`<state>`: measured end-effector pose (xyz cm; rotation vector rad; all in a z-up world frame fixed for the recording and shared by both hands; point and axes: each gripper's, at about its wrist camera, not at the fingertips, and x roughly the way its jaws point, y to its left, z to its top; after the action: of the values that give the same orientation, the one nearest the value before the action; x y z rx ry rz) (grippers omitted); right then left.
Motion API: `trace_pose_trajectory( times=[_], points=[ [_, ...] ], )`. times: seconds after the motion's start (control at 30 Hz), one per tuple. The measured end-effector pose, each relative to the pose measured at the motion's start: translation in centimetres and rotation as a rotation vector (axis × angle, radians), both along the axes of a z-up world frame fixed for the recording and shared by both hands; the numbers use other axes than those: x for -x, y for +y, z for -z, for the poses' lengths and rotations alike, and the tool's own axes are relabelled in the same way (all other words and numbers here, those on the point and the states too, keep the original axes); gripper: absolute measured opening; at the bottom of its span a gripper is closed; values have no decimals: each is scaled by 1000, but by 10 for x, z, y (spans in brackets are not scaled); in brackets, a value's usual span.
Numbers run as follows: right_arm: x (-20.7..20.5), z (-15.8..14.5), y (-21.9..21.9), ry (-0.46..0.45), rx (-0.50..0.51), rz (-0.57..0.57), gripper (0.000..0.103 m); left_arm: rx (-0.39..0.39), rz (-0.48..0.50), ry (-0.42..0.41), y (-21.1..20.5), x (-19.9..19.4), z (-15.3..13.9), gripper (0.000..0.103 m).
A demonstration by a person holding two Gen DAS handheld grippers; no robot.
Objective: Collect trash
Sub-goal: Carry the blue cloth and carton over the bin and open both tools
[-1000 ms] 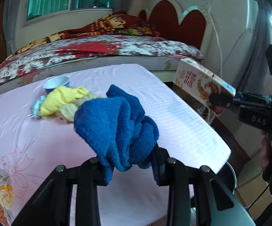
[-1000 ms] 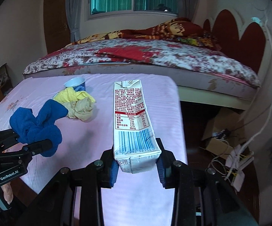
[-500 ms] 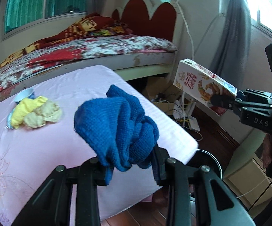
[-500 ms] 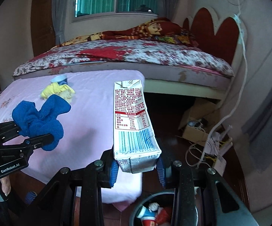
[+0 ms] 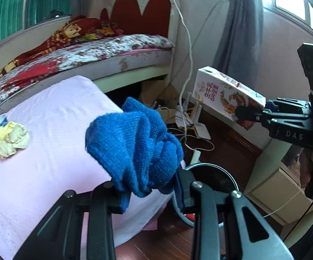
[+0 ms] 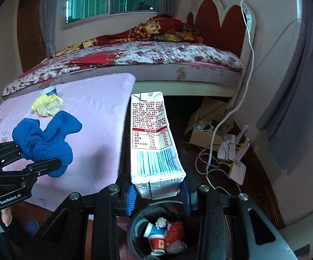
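My left gripper [image 5: 149, 197] is shut on a crumpled blue knitted cloth [image 5: 134, 149], held past the corner of the pink-covered table [image 5: 48, 130]; from the right wrist that cloth [image 6: 45, 140] and the left gripper [image 6: 26, 160] show at left. My right gripper [image 6: 158, 191] is shut on a white milk carton [image 6: 154, 140], directly above a round trash bin [image 6: 134, 234] holding cups and wrappers. In the left wrist view the carton [image 5: 225, 95] hangs at right and the bin's rim [image 5: 221, 169] shows behind the blue cloth.
On the table lie yellow crumpled rags [image 5: 6, 140] beside a small cup [image 6: 50, 91]. A bed [image 6: 134, 58] with a flowered cover stands behind. Cables, a power strip [image 6: 236, 169] and a cardboard box [image 6: 204, 134] litter the wooden floor at right.
Both grippers have swung right, off the table and over the floor, each keeping its load. The trash bin has come into view under the carton.
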<state>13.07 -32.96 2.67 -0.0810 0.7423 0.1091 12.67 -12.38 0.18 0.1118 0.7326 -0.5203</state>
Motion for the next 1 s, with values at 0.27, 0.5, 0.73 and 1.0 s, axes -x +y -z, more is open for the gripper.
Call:
trace_pose_trajectory(
  times=[0.27,0.5,0.73,1.0],
  points=[
    [20,26,-38,56,8,48,36,-19,88,38,-40,10,18,34],
    [39,53,-69,114,13,84,36,-34,139,72,-66,18,33,34],
    [51,76,-87,167,6,86,36,-53,187,110,-93,27,50,34],
    [52,118,-95,266,5,52,36,-81,233,195,-114,30,82,34]
  ],
)
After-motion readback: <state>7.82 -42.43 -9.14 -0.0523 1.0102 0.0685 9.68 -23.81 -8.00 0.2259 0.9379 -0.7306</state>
